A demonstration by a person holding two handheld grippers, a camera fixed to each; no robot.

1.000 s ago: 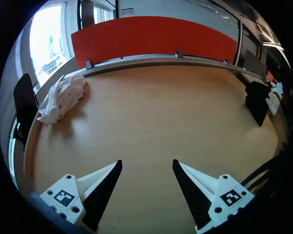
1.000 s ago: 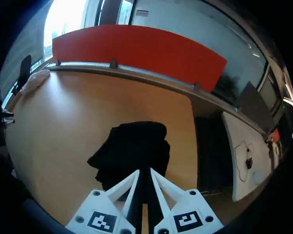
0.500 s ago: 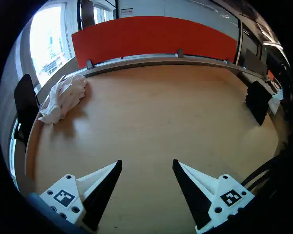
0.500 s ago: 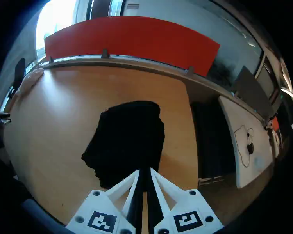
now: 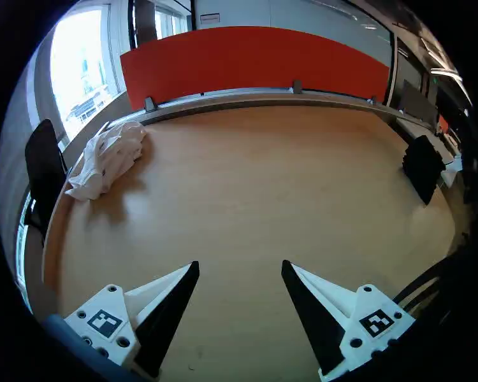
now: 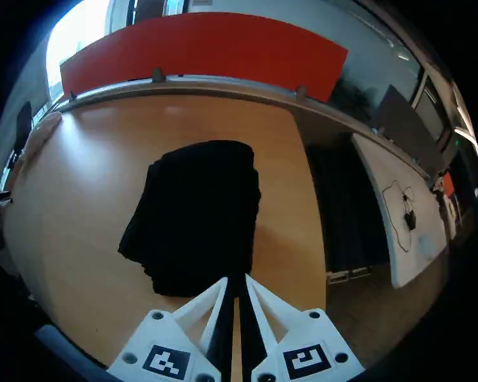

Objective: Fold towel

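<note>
Towel [image 6: 197,216] just beyond right hand-held gripper [image 6: 234,283]

Daylight from the blown-out window [image 5: 79,70] glares on the bench [image 5: 252,178]; the black towel [image 6: 201,216] lacks detail; edges bend strongly.

Near edge of black towel [image 6: 197,216] hidden behind fingers of right gripper [image 6: 237,283]
</note>
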